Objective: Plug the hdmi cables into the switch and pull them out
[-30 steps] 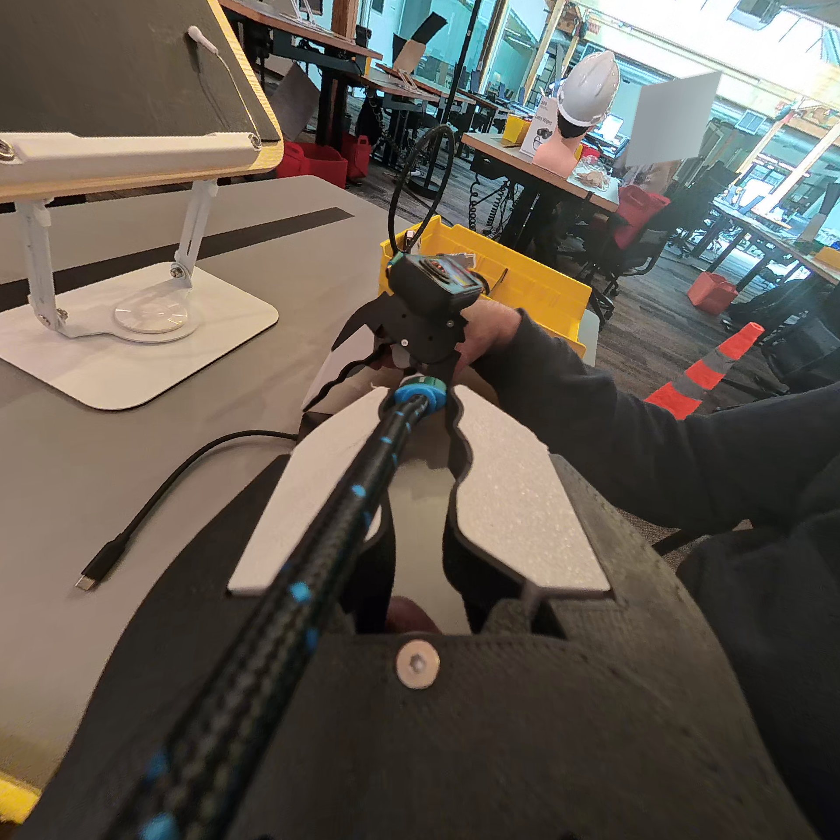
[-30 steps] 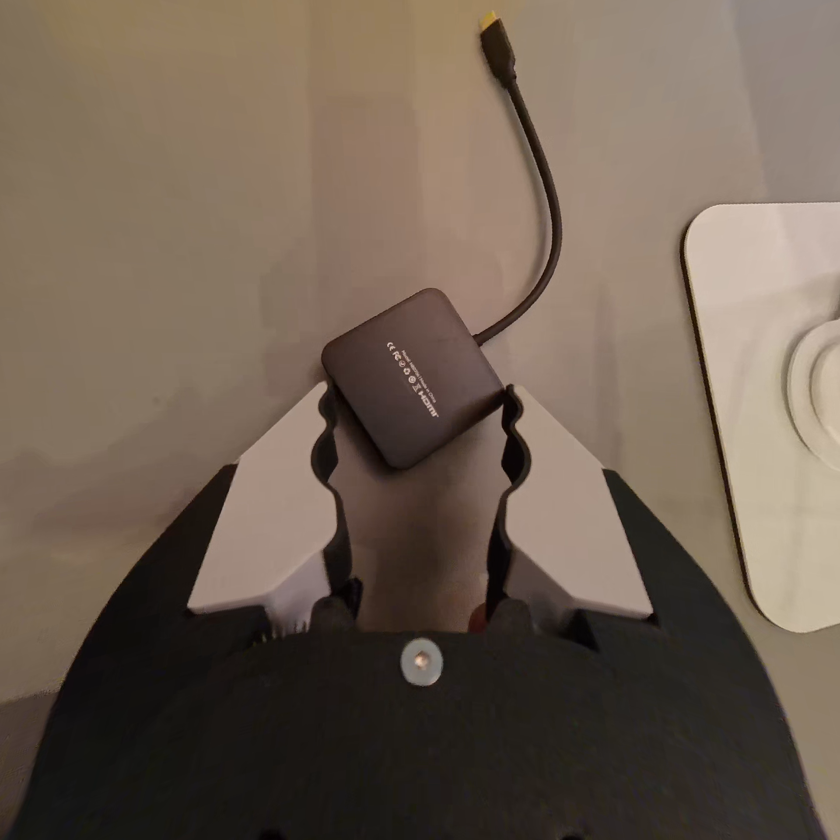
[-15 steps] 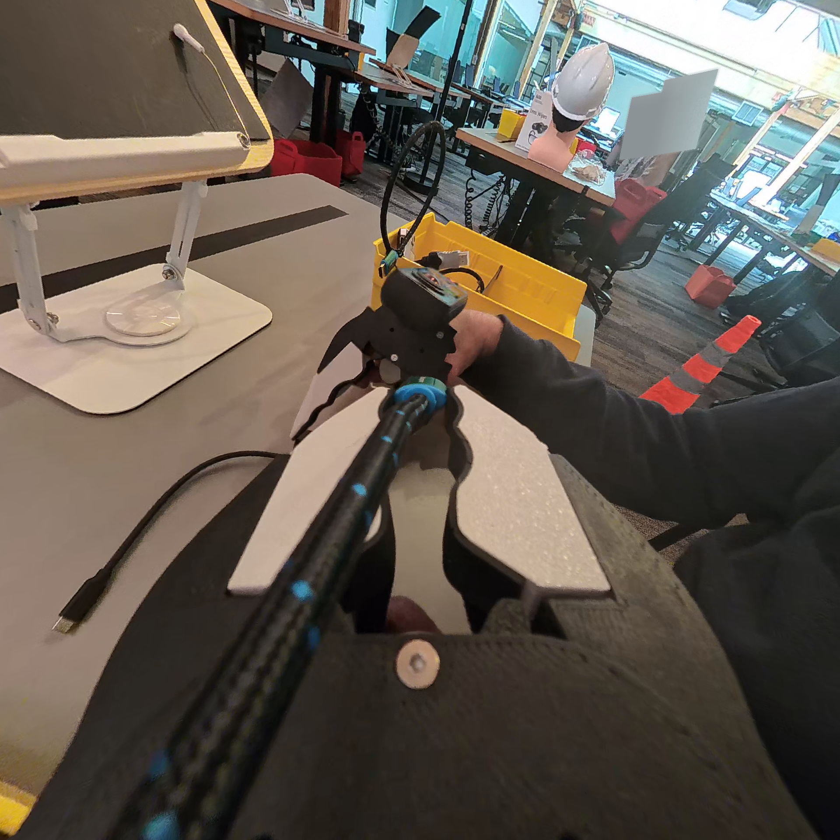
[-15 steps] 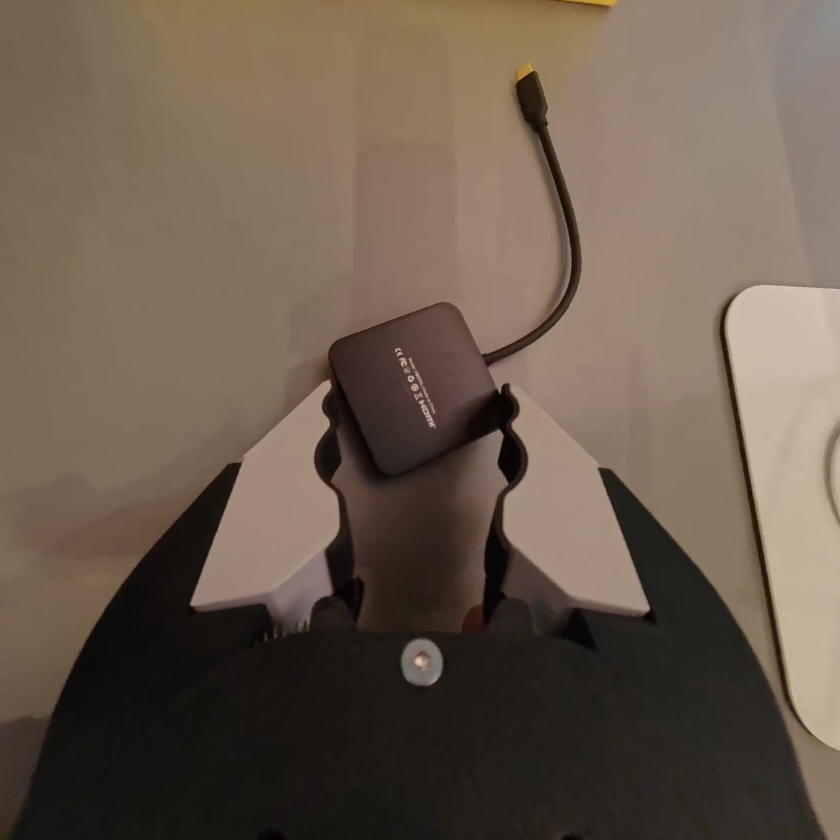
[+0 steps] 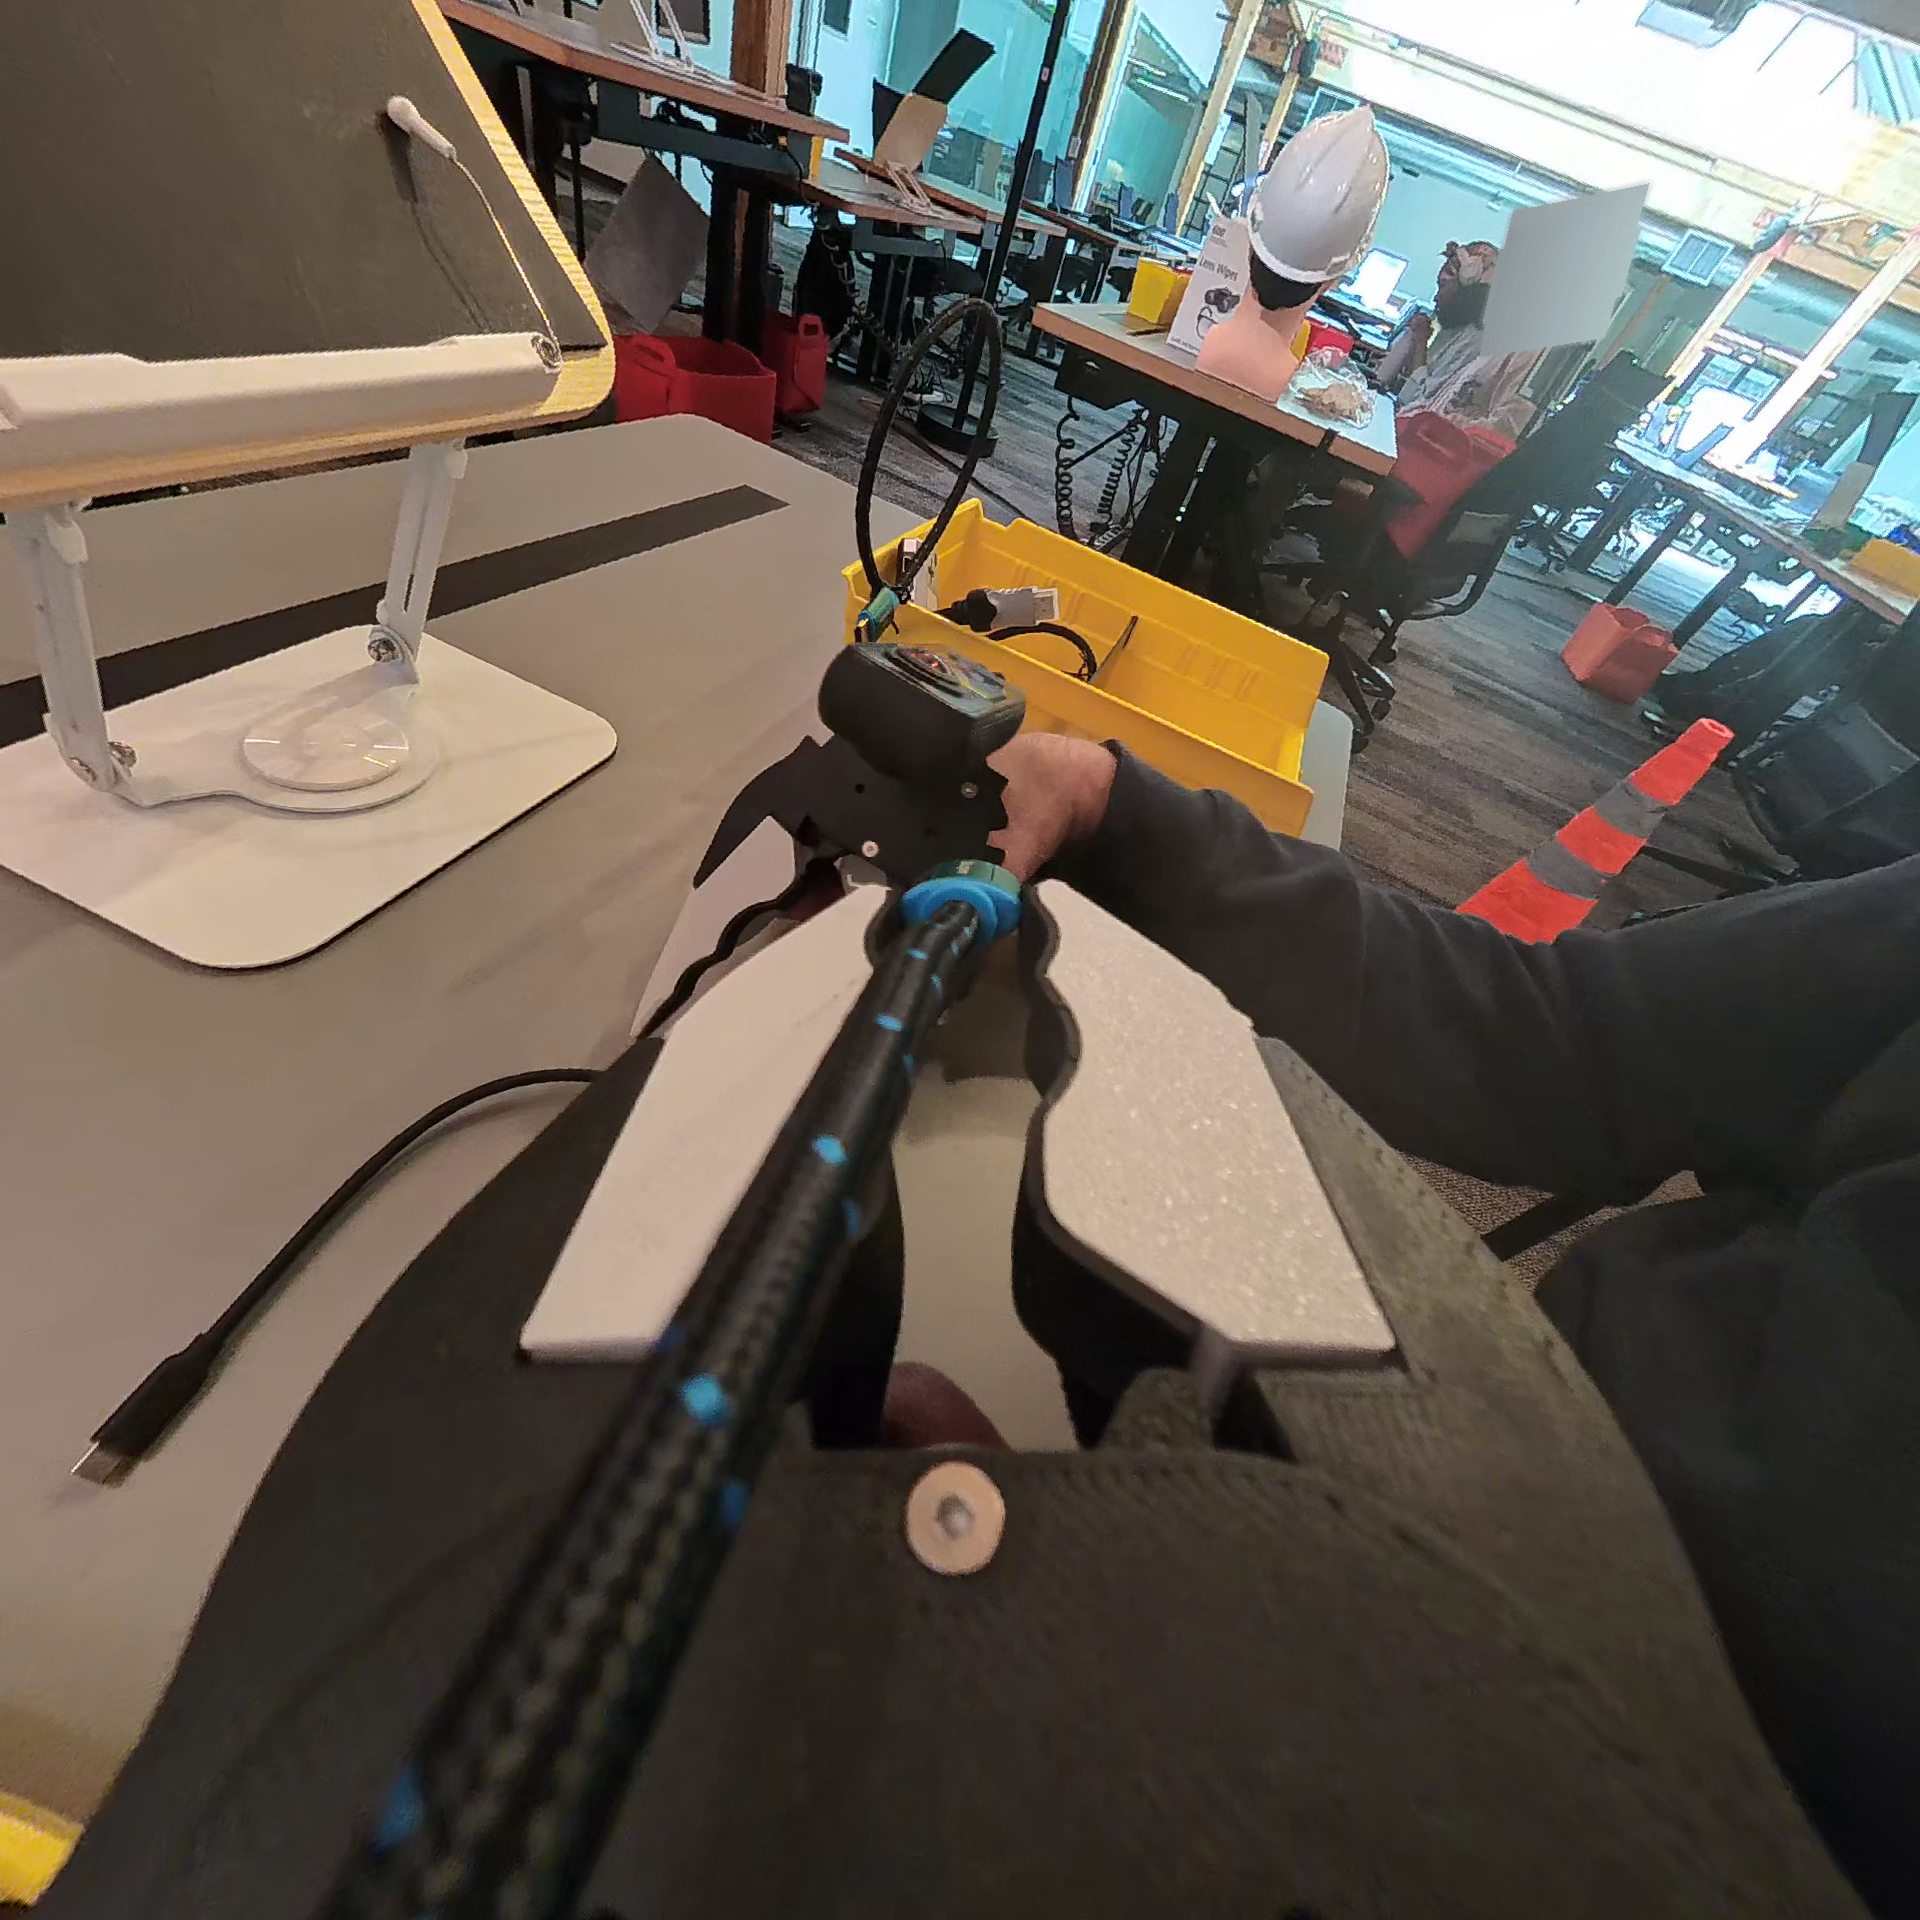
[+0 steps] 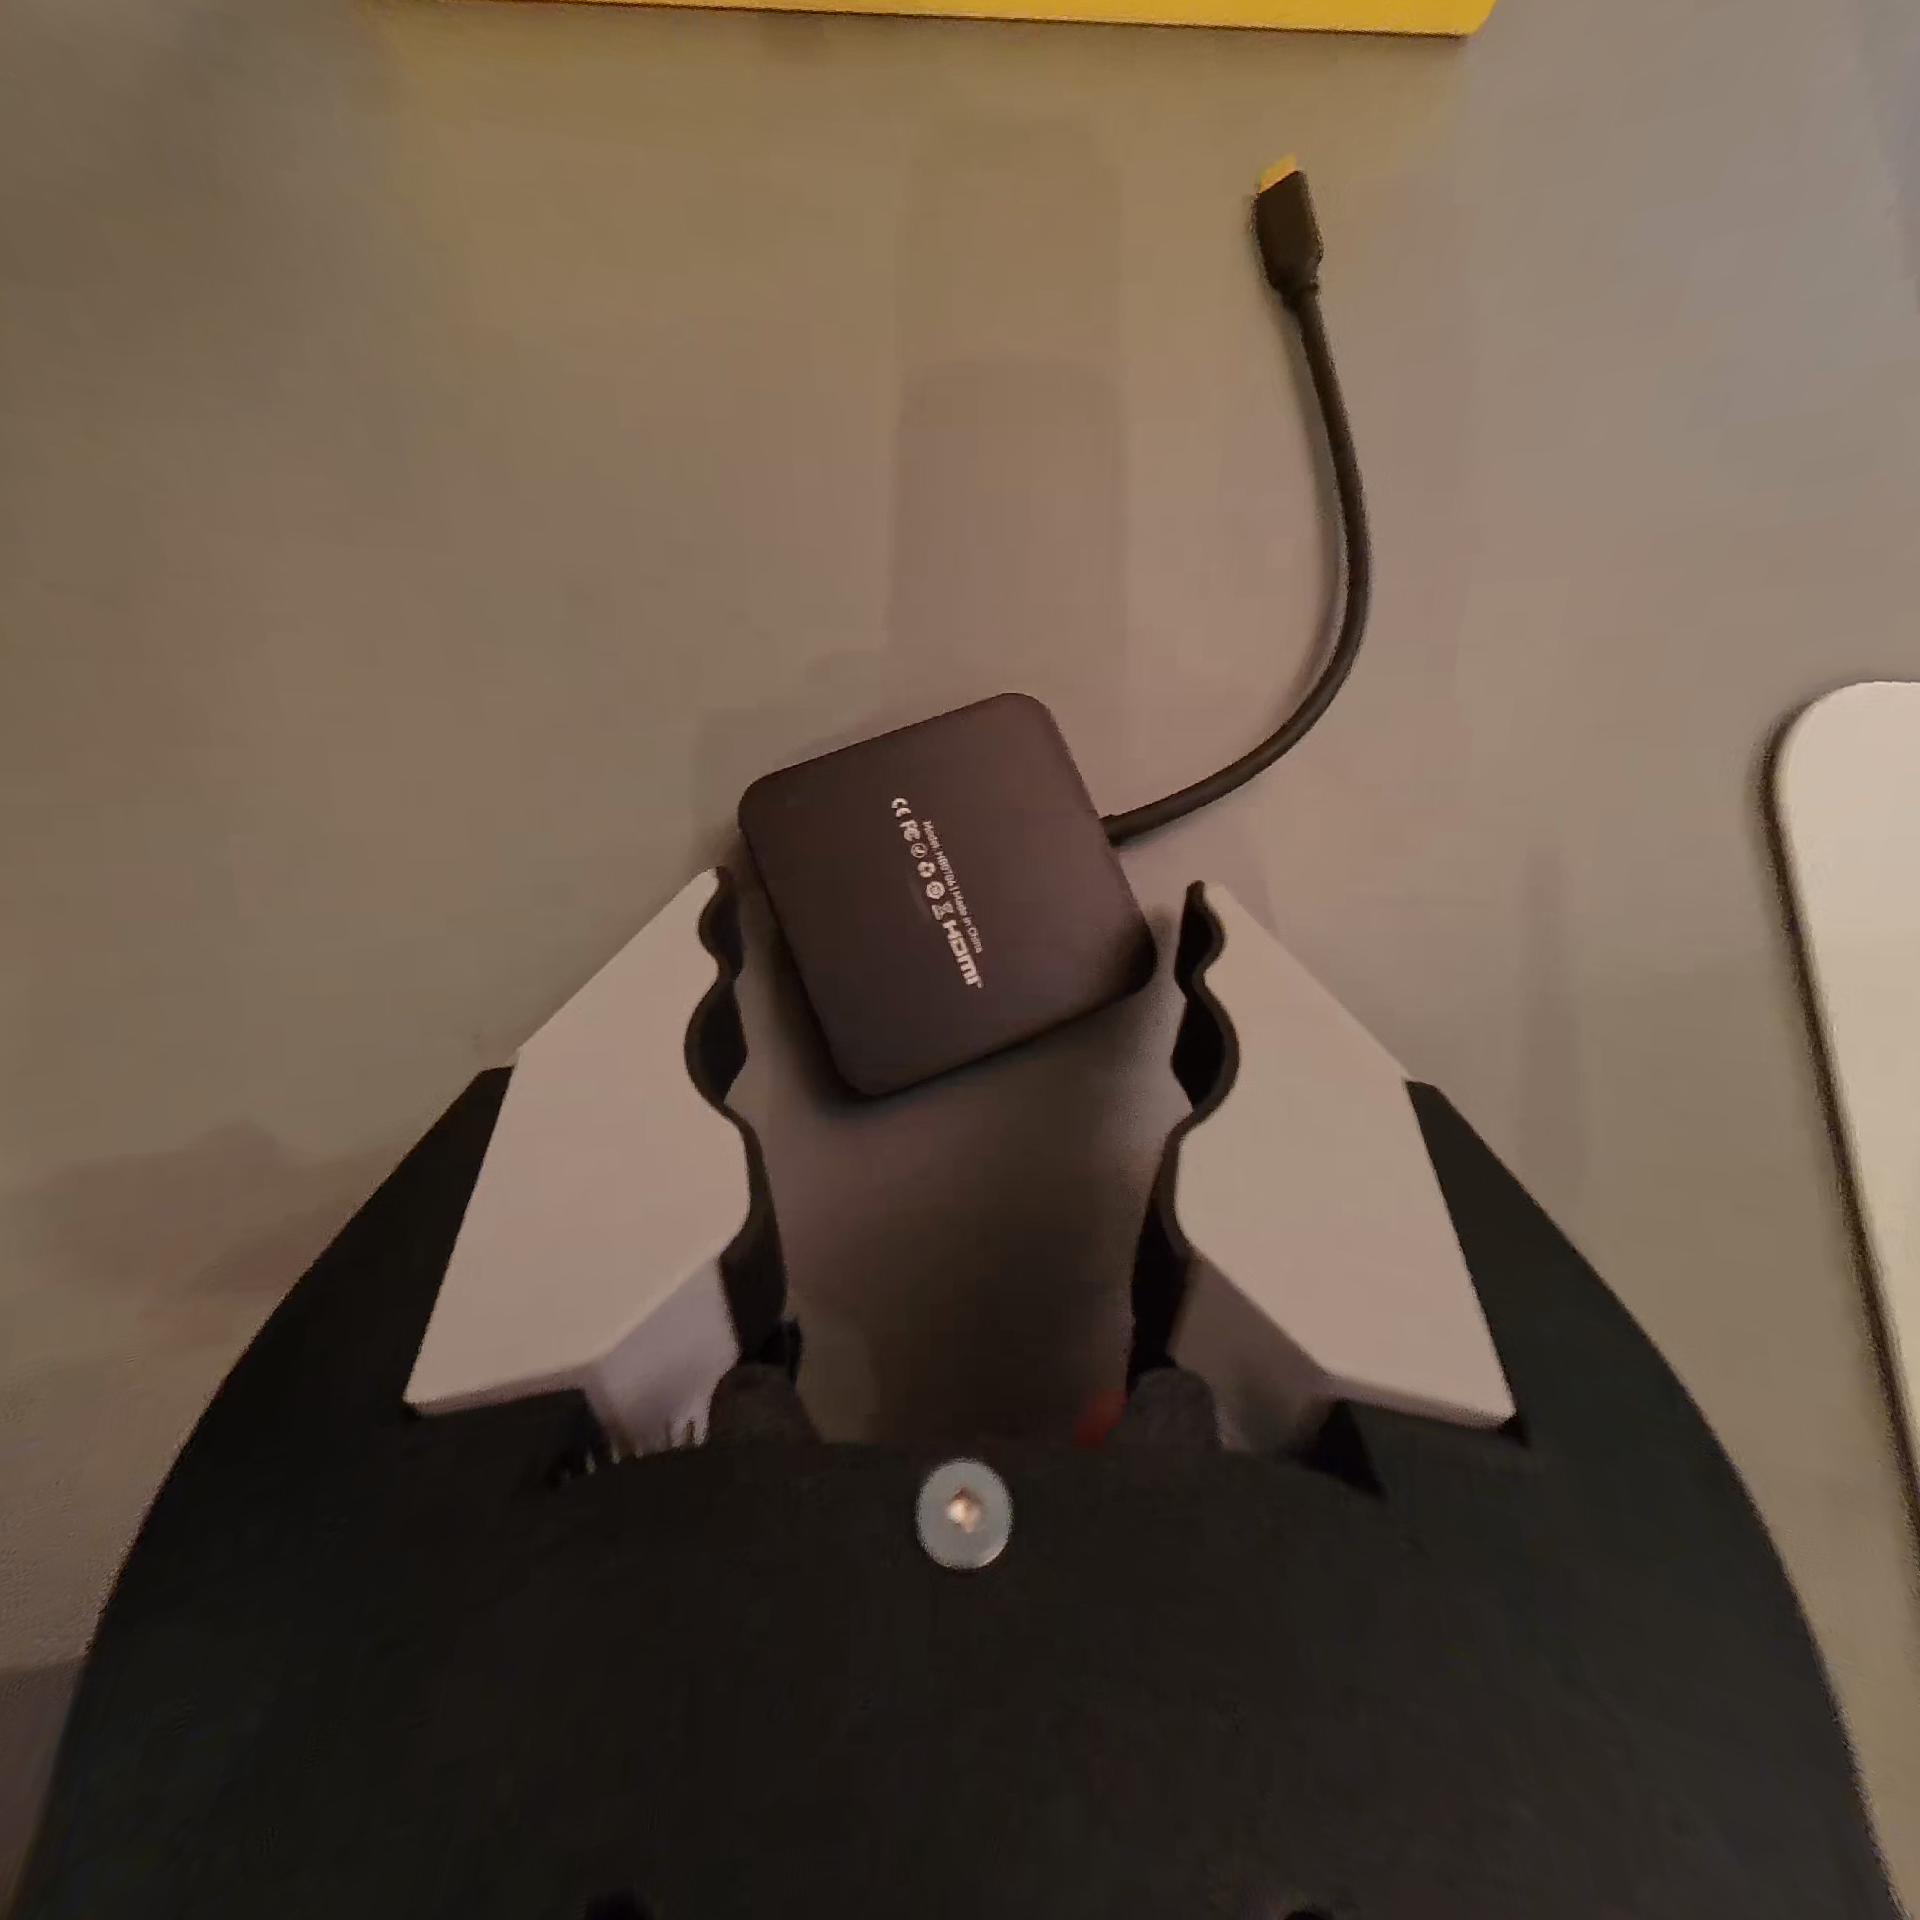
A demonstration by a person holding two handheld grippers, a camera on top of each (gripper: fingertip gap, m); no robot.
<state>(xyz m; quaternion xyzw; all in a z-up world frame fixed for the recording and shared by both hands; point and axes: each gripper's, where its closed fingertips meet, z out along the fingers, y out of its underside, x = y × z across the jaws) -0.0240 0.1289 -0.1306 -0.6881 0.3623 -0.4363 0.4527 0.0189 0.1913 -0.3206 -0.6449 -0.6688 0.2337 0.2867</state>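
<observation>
The switch (image 6: 940, 894) is a small dark square box lying flat on the grey table (image 6: 416, 520). Its short black lead (image 6: 1340, 540) curves off to a loose plug (image 6: 1288, 234). My right gripper (image 6: 956, 888) is open, with a finger on each side of the switch and a small gap to it. My left gripper (image 5: 956, 904) is shut on the HDMI cable (image 5: 831, 1143), a black braided cable with blue flecks and a blue collar at the fingertips. The plug end is hidden behind the collar. The right gripper (image 5: 675, 951) shows just beyond, pointing down at the table.
A white stand base (image 5: 312, 831) holding a tilted board stands at the left of the table; its corner shows in the right wrist view (image 6: 1849, 935). A yellow bin (image 5: 1195, 686) with more cables sits at the far table edge. The switch's lead (image 5: 312, 1236) lies on the table. About 20 centimeters separates my left fingertips from my right.
The right gripper has drawn back over the table with the switch still between its fingers; its right finger has come off the switch's corner. The left gripper has kept hold of the cable.
</observation>
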